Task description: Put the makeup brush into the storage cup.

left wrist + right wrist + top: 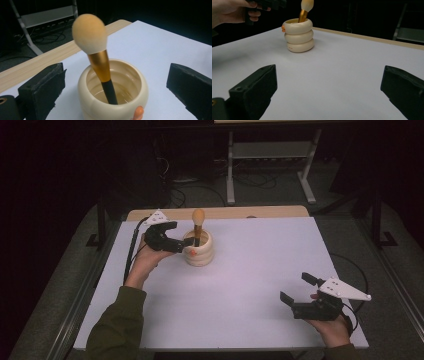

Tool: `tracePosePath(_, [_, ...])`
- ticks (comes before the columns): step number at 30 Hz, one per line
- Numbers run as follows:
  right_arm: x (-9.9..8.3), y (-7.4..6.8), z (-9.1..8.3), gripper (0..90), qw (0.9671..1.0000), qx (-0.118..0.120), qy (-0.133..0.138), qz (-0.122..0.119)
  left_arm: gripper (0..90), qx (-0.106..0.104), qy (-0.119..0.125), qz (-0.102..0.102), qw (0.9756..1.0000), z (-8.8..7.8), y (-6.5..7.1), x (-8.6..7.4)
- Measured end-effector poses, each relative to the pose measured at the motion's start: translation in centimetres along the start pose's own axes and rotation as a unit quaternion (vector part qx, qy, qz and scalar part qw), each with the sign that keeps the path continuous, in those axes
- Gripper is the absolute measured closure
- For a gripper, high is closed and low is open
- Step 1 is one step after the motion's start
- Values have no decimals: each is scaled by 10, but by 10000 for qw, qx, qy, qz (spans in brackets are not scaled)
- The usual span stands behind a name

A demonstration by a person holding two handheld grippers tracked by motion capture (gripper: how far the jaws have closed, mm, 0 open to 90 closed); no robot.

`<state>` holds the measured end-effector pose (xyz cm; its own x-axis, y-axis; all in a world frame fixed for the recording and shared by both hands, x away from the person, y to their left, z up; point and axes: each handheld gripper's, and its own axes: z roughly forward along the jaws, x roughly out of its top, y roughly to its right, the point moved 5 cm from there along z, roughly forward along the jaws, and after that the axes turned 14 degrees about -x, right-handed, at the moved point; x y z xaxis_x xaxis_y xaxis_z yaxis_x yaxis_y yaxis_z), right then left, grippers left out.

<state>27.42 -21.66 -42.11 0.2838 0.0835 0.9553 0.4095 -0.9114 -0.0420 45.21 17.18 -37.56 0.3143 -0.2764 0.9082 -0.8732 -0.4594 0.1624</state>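
White table (240, 285): one brush (198, 222), one holder (199, 251), two open claws.

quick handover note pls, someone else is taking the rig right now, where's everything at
Left gripper: open, jaws either side of the cream holder, gripping nothing.
Right gripper: open, empty, over the near right of the white table, well away from the holder.
Makeup brush: stands handle-down in the holder, leaning on its rim, bristles up.
Done: brush is in the holder and released.
Left: draw the left gripper clear without tipping the holder.
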Motion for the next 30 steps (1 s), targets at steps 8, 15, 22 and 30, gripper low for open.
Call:
tracePosePath(8, [0,0,0,1,10000,-5,2,-16,17,-36,-40,-11,10000,-6,5,-3])
tracePosePath(15, [1,-2,0,0,10000,3,-5,-60,17,-33,-22,-13,10000,-17,11,-8])
tracePosePath(22, [4,-5,3,0,10000,45,5,-71,18,-50,-37,-47,10000,-31,18,-15])
tracePosePath(30, [4,-6,3,0,9999,54,20,-114,17,-61,-29,-52,10000,-41,29,-23])
